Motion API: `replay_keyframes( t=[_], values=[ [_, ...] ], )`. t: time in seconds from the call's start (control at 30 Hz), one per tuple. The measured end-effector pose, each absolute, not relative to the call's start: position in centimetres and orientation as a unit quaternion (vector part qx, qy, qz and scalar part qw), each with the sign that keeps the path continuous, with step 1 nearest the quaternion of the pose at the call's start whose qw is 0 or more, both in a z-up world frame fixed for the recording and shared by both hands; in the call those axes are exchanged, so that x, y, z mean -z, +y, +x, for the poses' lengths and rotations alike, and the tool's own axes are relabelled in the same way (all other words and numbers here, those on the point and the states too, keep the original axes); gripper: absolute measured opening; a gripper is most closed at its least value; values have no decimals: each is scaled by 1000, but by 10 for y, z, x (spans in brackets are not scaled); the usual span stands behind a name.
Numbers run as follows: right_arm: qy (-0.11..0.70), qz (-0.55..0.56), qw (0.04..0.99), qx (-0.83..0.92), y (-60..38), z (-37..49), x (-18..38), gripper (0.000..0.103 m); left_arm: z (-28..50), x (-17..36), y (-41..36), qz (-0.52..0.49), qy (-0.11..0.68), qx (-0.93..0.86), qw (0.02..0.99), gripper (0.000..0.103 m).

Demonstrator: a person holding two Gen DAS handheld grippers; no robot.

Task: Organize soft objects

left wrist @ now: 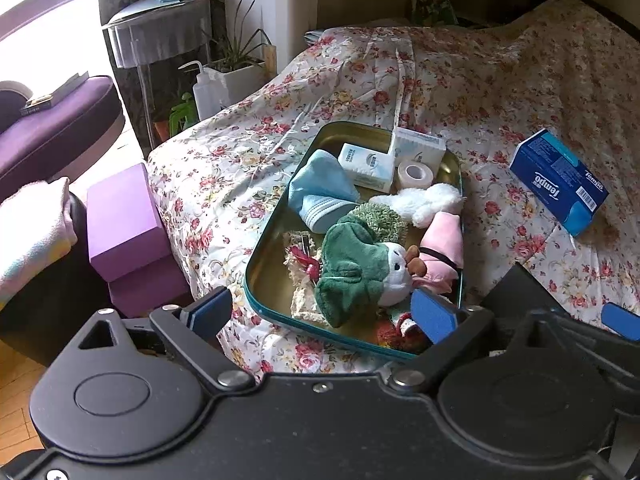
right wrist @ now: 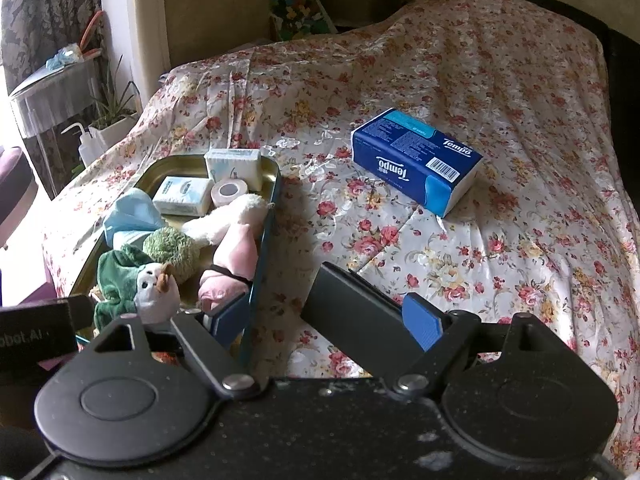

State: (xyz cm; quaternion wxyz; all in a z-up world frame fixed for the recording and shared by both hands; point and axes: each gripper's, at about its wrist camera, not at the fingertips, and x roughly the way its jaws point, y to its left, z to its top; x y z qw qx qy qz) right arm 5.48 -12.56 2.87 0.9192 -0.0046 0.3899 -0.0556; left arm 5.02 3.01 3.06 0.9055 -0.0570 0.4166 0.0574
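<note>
Floral bedspread [right wrist: 460, 60]: covers the bed, cream with red and yellow roses, creased in long folds.
Tin tray [left wrist: 276, 248]: gold inside with a teal rim, lying on the bedspread at the bed's near left part, filled with soft items.
Tissue pack [right wrist: 416, 160]: blue Tempo pack, lying alone on the bedspread, well apart from the tray on its right.
Green plush toy [left wrist: 352, 276]: white face and brown horn-like bits, lying at the near end of the tray, between the spread fingers of the left tool.
Blue cloth [left wrist: 320, 192]: folded, at the tray's left side.
Pink plush [left wrist: 442, 248]: against the tray's right wall, a black band round it.
White plush [left wrist: 432, 200]: just beyond the pink one.
Small tissue packets [left wrist: 364, 164]: two, white, at the tray's far end, with a tape roll [left wrist: 412, 171] beside them.
Left tool [left wrist: 320, 312]: jaws spread wide over the tray's near end, pinching nothing.
Right tool [right wrist: 324, 320]: jaws apart, empty, straddling the tray's right rim; bare bedspread lies between the fingers.
</note>
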Motion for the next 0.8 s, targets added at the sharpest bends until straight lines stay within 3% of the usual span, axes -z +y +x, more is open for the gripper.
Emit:
replay_keyframes(
  t=[0.8],
  values=[
    [397, 1, 916, 58, -127, 56, -23, 84, 54, -27, 28, -47, 427, -61, 901, 94]
  ],
)
